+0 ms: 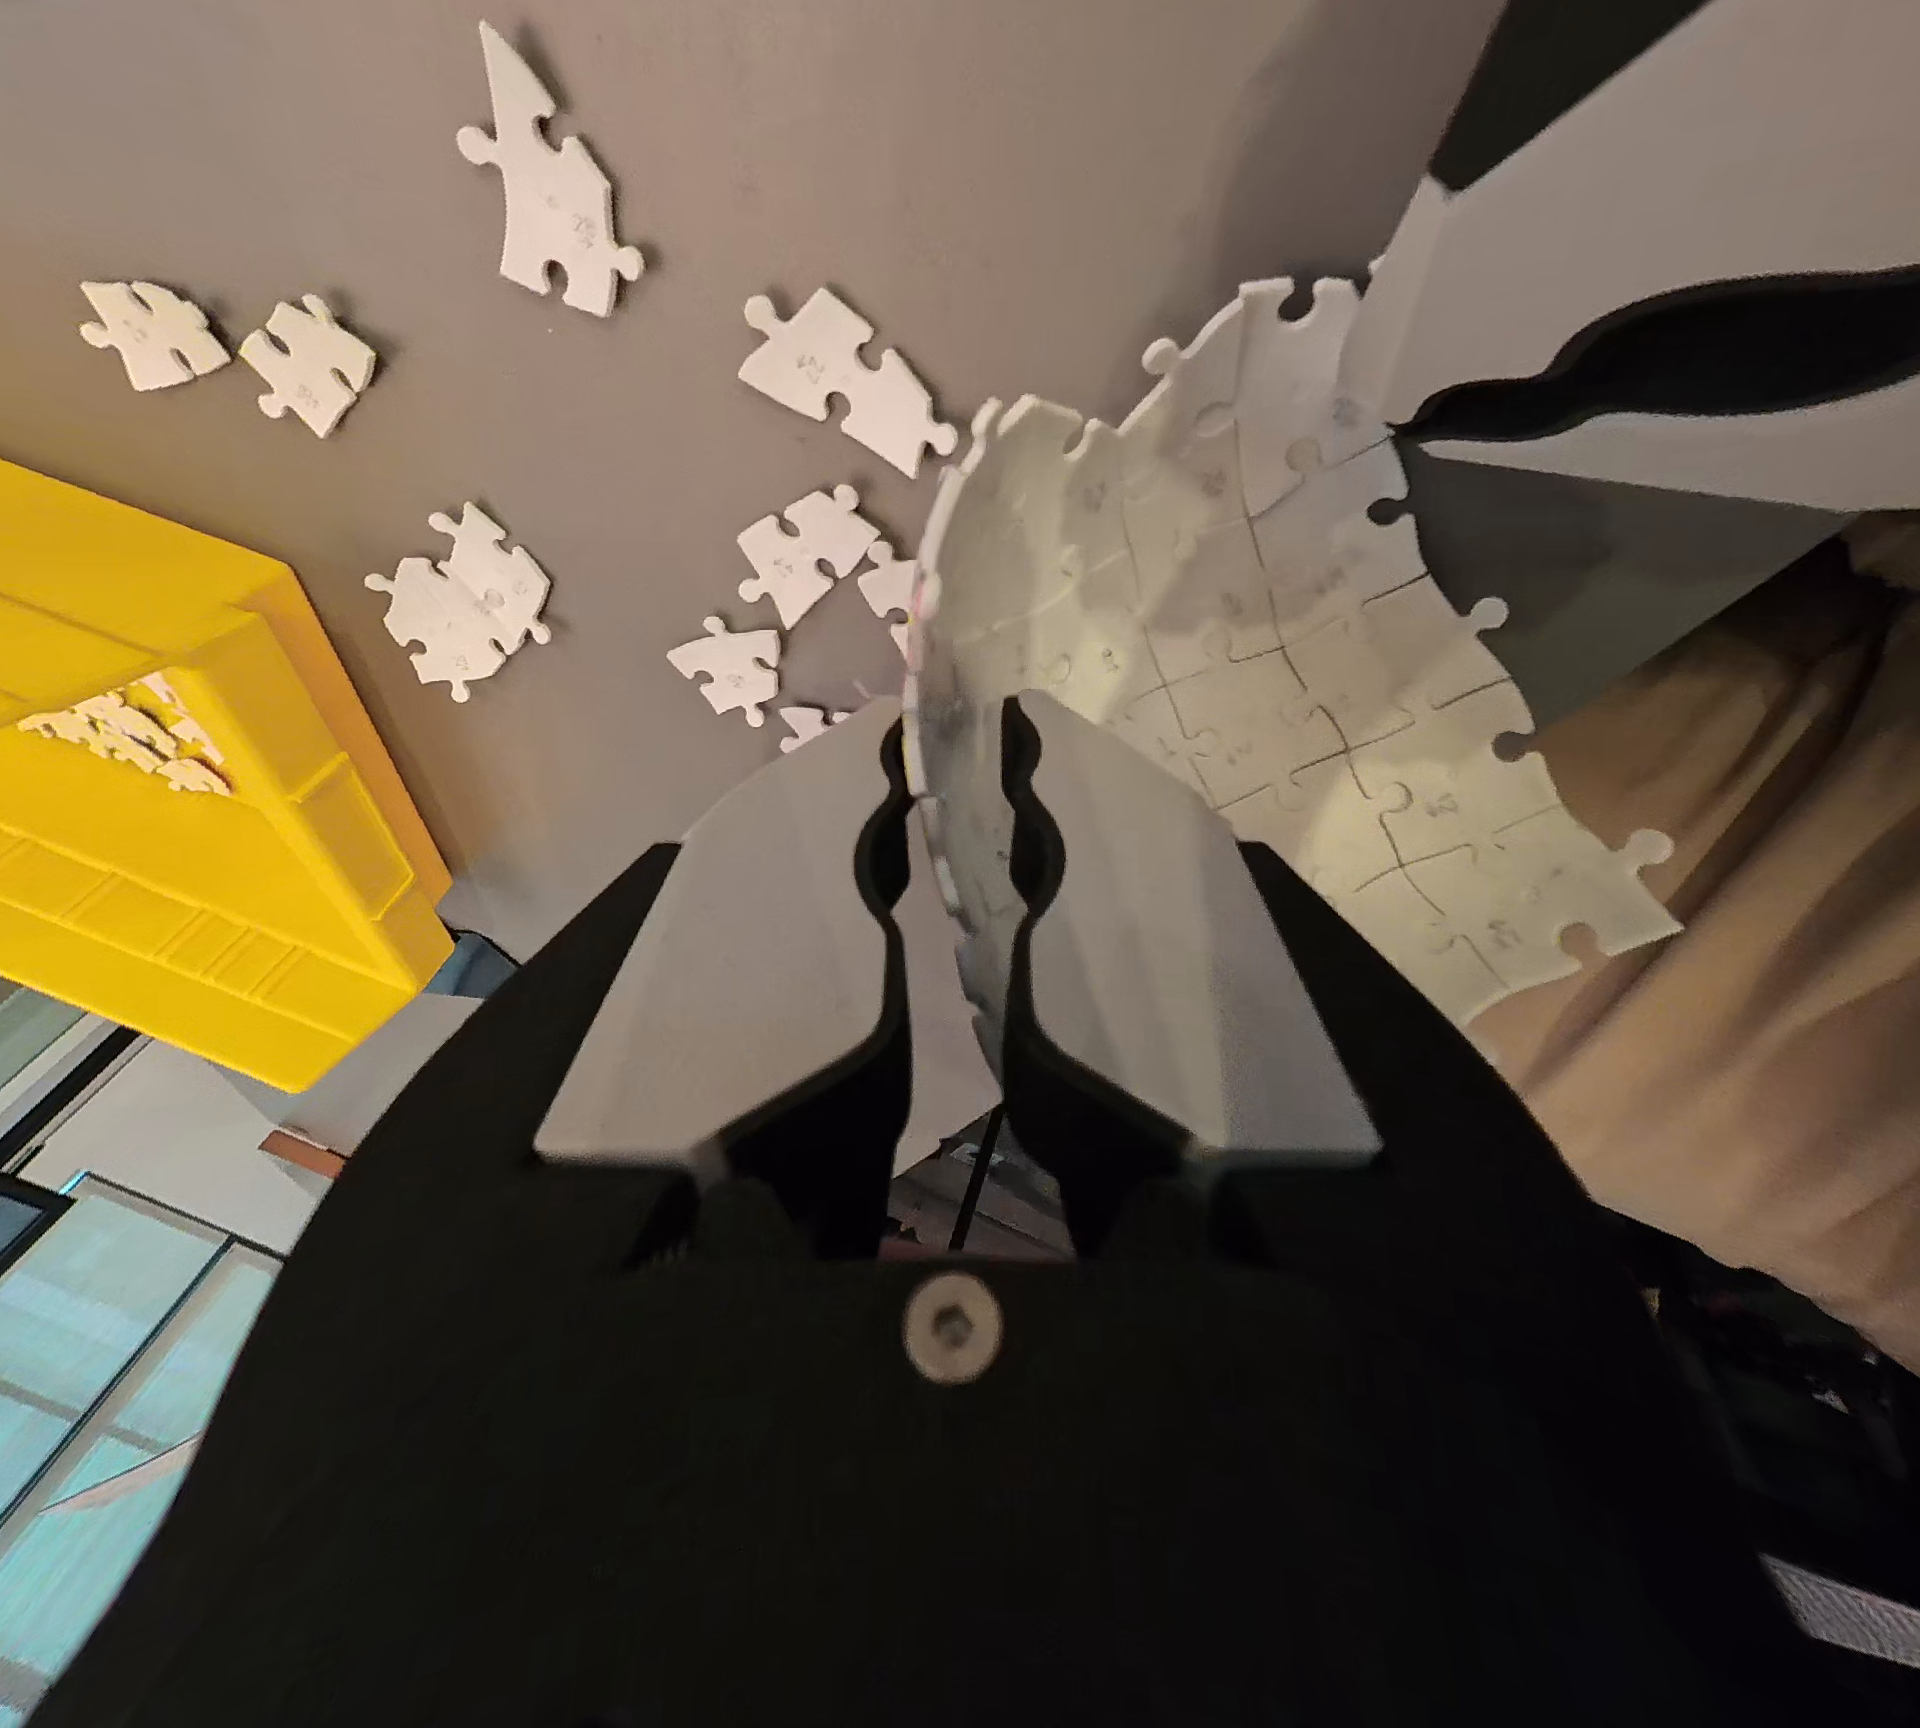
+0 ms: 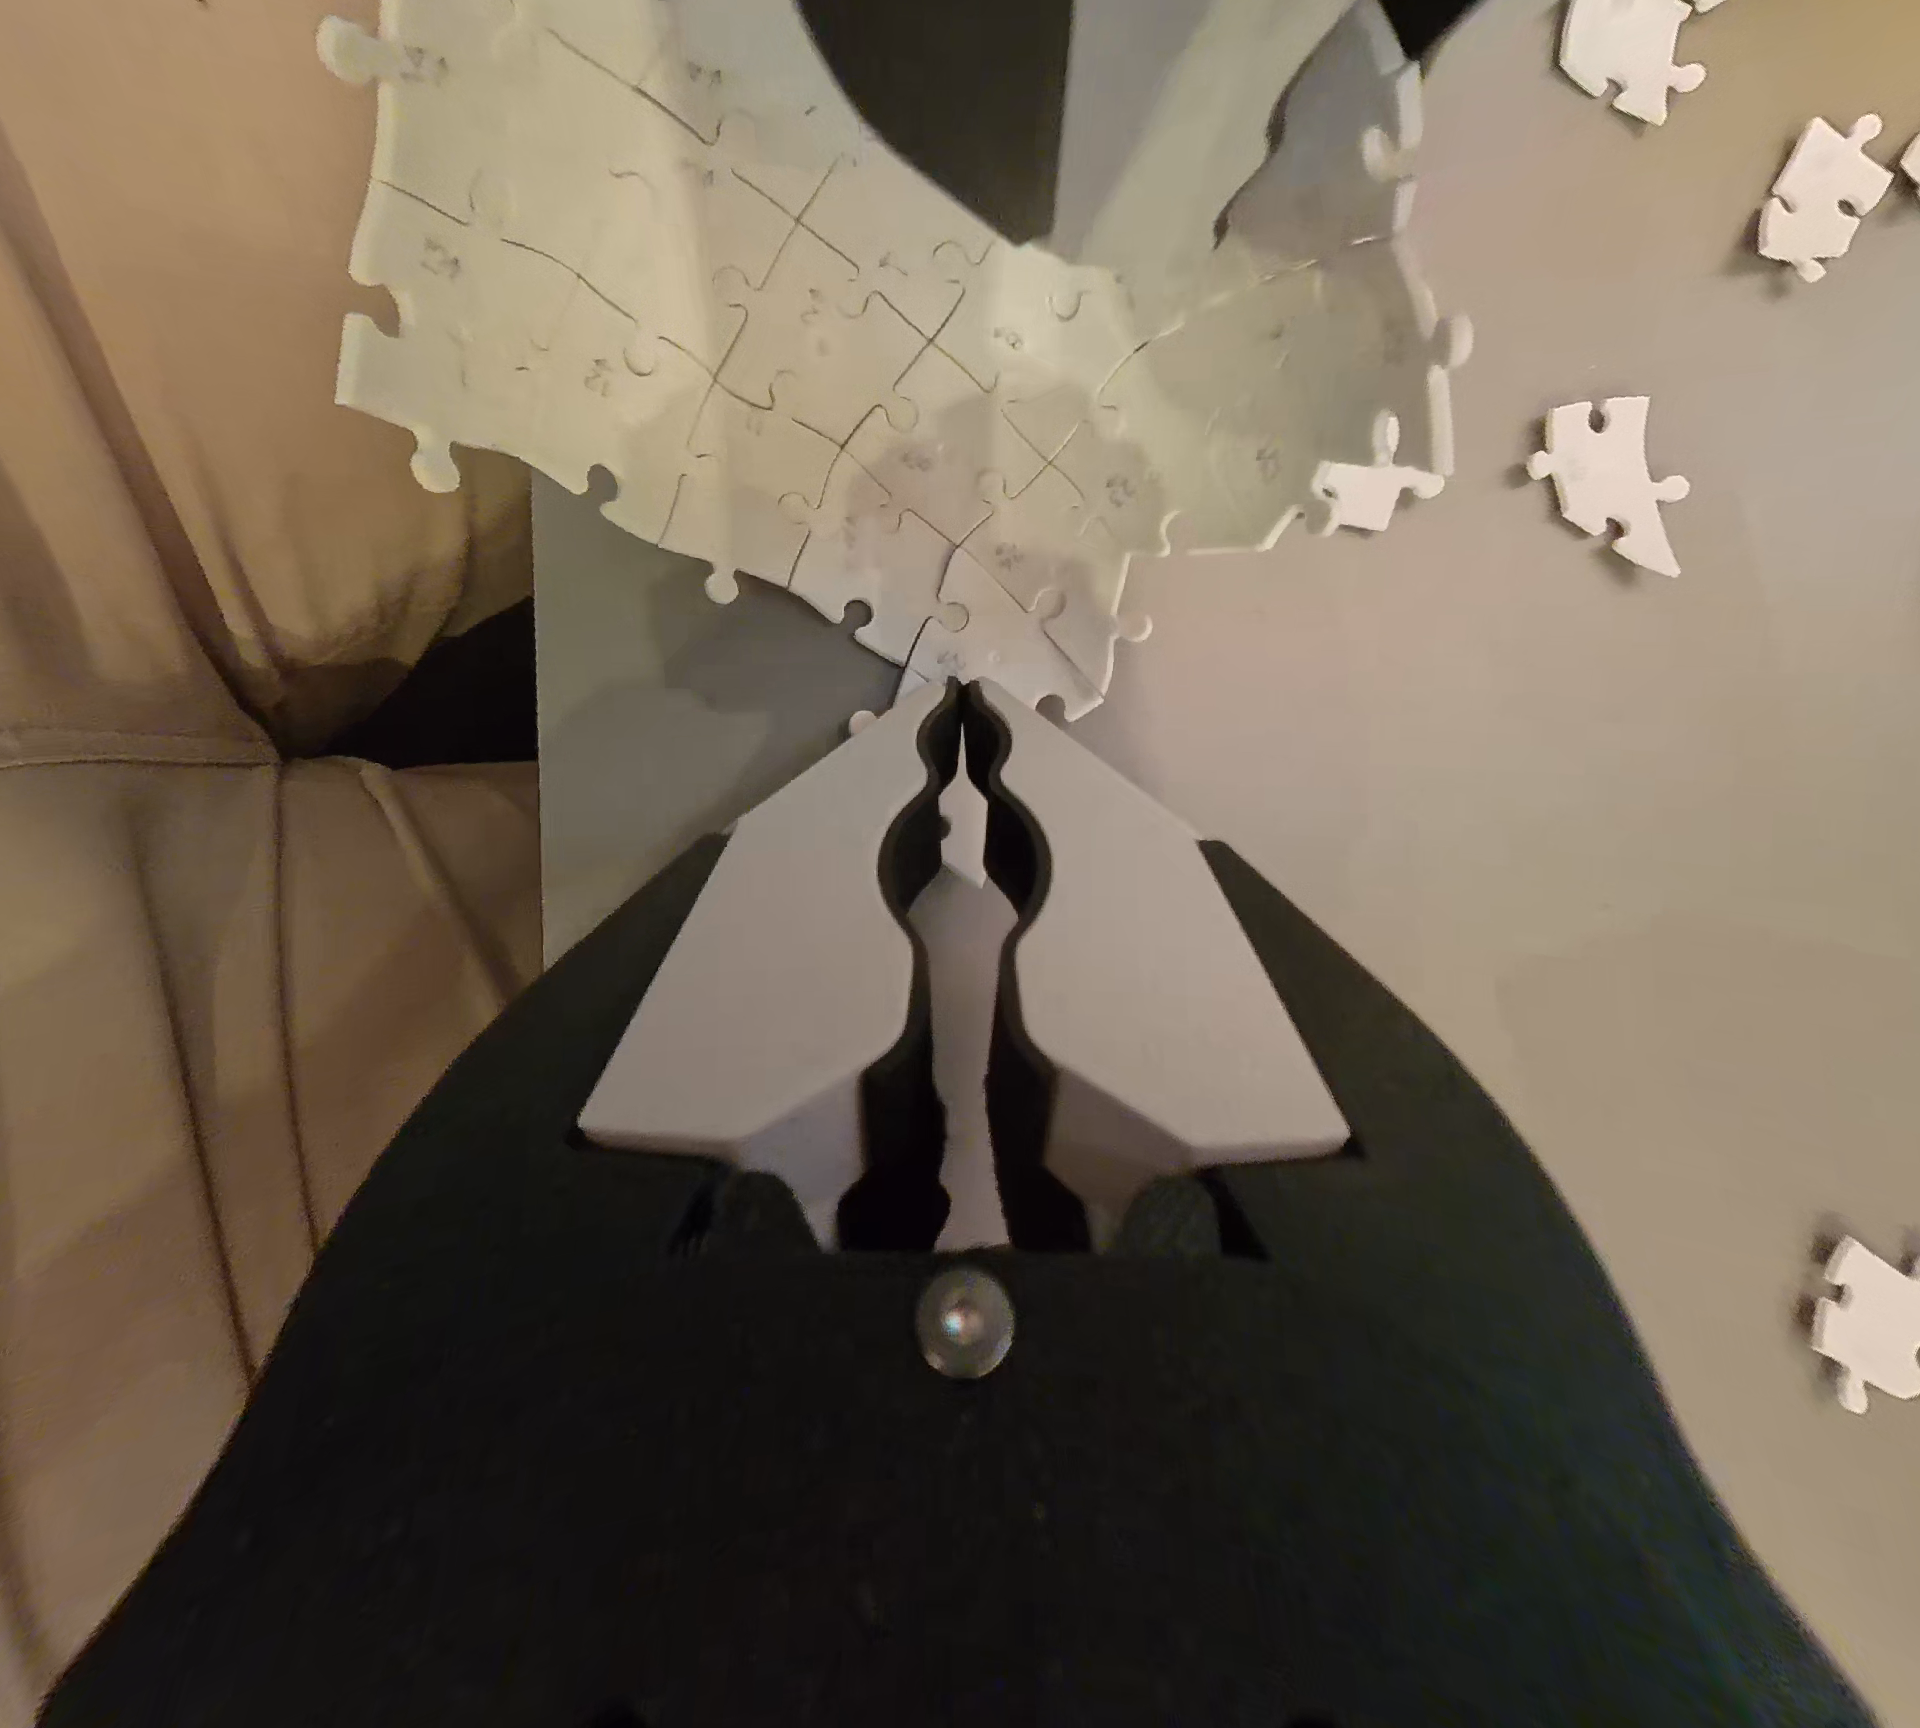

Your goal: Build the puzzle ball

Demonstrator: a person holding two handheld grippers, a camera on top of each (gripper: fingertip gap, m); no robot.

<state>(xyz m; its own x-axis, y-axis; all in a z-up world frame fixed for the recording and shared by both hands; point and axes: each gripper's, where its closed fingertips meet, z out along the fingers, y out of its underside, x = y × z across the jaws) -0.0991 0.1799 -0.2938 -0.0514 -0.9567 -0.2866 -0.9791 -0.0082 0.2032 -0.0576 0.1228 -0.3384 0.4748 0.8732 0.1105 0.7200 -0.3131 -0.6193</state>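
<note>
One shell point(image 1: 1247, 639) – two grippers point(image 1: 951, 722) (clamped)

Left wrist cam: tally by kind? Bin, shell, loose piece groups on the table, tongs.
Yellow bin: 1
Assembled curved shell: 1
Loose white pieces or joined groups on table: 9, two partly hidden
Tongs: 2, left tongs, right tongs
Total: 13

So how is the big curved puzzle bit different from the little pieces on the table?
The curved shell is many pieces joined; each loose piece is single or a pair. The shell is held up by both grippers; loose pieces lie flat on the grey table. Both are white with knobs.
</note>
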